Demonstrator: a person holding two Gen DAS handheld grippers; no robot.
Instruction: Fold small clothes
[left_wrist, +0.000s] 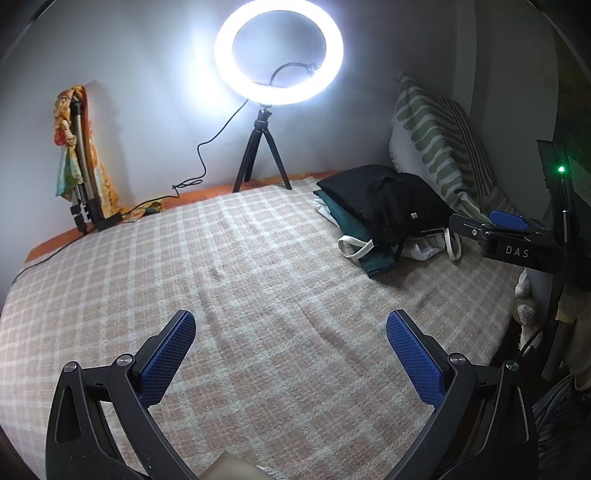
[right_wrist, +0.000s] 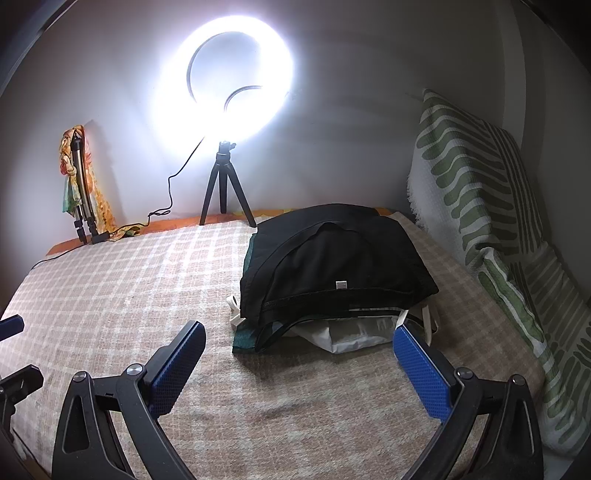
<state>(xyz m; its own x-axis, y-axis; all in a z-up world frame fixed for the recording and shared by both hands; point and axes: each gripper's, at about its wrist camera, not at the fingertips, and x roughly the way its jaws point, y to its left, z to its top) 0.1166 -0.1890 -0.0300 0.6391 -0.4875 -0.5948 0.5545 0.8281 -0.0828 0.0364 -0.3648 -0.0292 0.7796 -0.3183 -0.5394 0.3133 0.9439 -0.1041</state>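
A pile of small clothes lies on the right of the checked blanket (left_wrist: 229, 266). A black garment (right_wrist: 332, 266) (left_wrist: 391, 206) tops the pile, with a dark green piece (right_wrist: 243, 343) and a white piece (right_wrist: 354, 332) under it. My right gripper (right_wrist: 299, 332) is open just in front of the pile's near edge, with nothing between its blue pads. My left gripper (left_wrist: 291, 325) is open over bare blanket, left of the pile and well short of it. In the left wrist view the right gripper (left_wrist: 506, 221) shows side-on beside the pile.
A lit ring light (left_wrist: 279, 55) stands on a small tripod (left_wrist: 260, 158) at the far edge by the wall, its cable trailing left. A folded tripod draped with a colourful scarf (left_wrist: 79, 158) leans at far left. A green-patterned pillow (right_wrist: 491, 221) lines the right side.
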